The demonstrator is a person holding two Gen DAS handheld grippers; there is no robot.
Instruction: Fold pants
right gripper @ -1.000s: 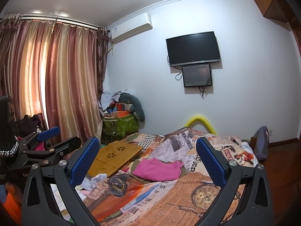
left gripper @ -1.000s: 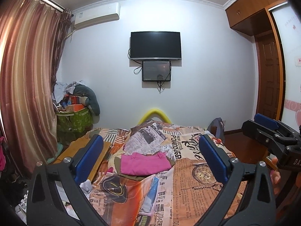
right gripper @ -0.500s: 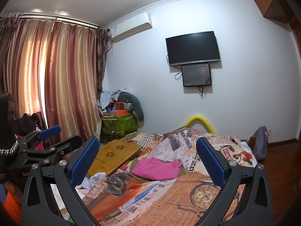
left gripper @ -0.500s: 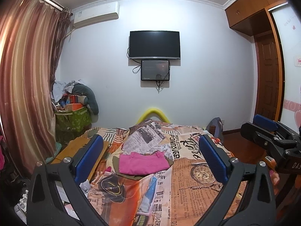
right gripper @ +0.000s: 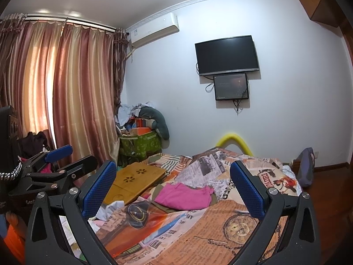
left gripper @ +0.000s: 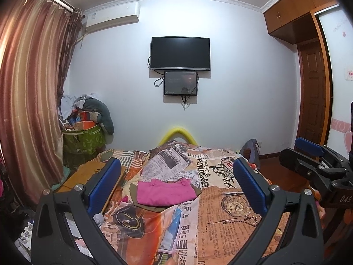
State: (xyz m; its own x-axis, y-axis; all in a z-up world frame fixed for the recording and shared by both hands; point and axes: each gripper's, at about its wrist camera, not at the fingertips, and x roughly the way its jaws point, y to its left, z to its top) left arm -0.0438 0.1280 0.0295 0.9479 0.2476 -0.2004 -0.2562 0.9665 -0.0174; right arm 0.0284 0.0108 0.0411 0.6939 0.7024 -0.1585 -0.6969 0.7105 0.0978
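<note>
Folded pink pants (left gripper: 166, 191) (right gripper: 184, 196) lie flat on an olive garment (left gripper: 154, 207) in the middle of the bed with the newspaper-print cover (left gripper: 220, 209). My left gripper (left gripper: 176, 185) is open and empty, held well short of the pants and above the bed. My right gripper (right gripper: 173, 187) is open and empty too, at a similar distance. In the left wrist view the right gripper (left gripper: 313, 159) shows at the right edge. The left gripper (right gripper: 64, 159) shows at the left edge of the right wrist view.
A wooden lap tray (right gripper: 134, 182) lies at the bed's left side, with crumpled white cloth (right gripper: 110, 209) near it. A green basket piled with clothes (right gripper: 141, 141) stands by the curtains (right gripper: 66, 99). A yellow foam arch (left gripper: 177, 133) and a bag (right gripper: 305, 165) are at the bed's far end.
Both views have drifted slightly; the pants sit a little lower and closer in the frames. Both grippers stay open and empty.
</note>
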